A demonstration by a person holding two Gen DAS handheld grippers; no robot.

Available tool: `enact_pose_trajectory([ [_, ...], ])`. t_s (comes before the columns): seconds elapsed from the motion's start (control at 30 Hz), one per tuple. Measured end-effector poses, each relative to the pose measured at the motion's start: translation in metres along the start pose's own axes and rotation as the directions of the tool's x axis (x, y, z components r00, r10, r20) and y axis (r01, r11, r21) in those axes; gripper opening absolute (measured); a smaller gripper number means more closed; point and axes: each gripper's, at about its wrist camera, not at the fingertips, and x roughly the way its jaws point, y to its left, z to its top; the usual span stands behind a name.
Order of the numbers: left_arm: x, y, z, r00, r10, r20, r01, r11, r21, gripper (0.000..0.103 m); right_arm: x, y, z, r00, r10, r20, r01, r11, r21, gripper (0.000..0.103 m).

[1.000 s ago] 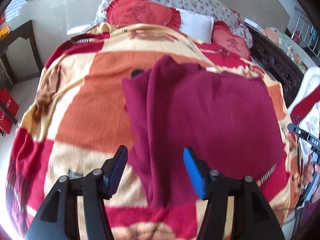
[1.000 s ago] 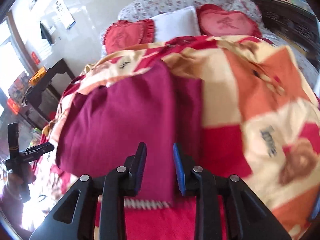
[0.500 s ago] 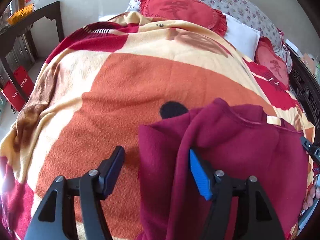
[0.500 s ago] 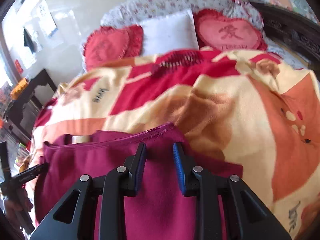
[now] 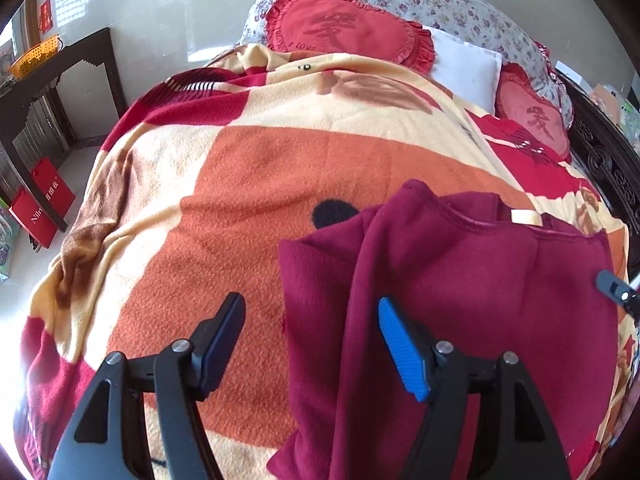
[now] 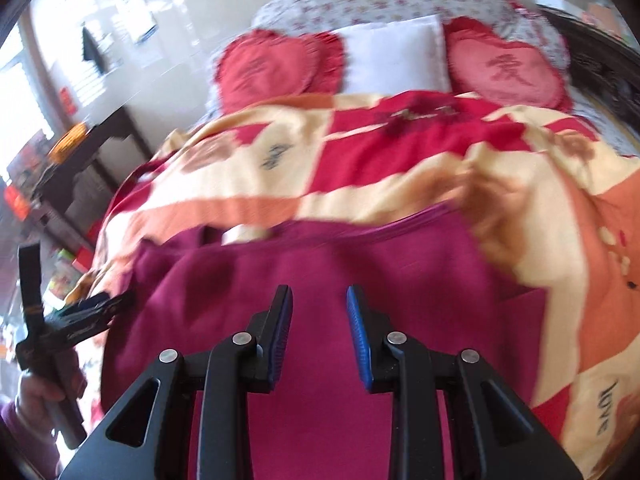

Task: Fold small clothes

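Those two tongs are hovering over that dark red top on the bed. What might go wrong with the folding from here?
1. Both the left tongs and the right tongs are open and hold nothing, so the maroon garment could slump.
2. Its left edge is doubled into a raised ridge; a pinch there might catch only one layer.
3. The fleece blanket under it is soft and rumpled, so the tongs might grab blanket along with cloth.

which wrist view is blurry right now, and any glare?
Right wrist: motion blur across blanket and pillows, though the right gripper stays sharp. Left wrist: sharp, garment weave readable; window glare at upper left, heavy fisheye bending in both.
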Motion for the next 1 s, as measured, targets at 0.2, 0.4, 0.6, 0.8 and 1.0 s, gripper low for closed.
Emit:
enact_pose_trajectory([
  [0.2,-0.021,0.009,-0.011,1.000,0.006,-0.002,-0.006,1.000,0.015,0.073,0.019,0.055,-0.011,0.996,0.069,-0.057,-0.074,0.994,-0.083,0.011],
  [0.4,-0.054,0.025,-0.041,0.999,0.038,-0.033,-0.036,0.997,0.074,0.074,0.039,0.106,-0.012,0.985,0.143,-0.094,-0.156,0.977,-0.143,0.011],
  [0.6,-0.060,0.045,-0.084,0.992,-0.065,-0.111,0.062,0.998,-0.024,0.074,0.067,0.157,-0.003,0.974,0.198,-0.106,-0.216,0.957,-0.193,0.011],
  [0.8,-0.052,0.053,-0.114,0.984,-0.111,-0.137,0.093,0.987,-0.134,0.074,0.123,0.183,0.002,0.972,0.153,-0.177,-0.188,0.962,-0.197,0.011],
  [1.0,-0.048,0.059,-0.120,0.981,-0.137,-0.140,0.113,0.979,-0.169,0.074,0.120,0.180,0.004,0.954,0.224,-0.201,-0.243,0.967,-0.075,0.027],
])
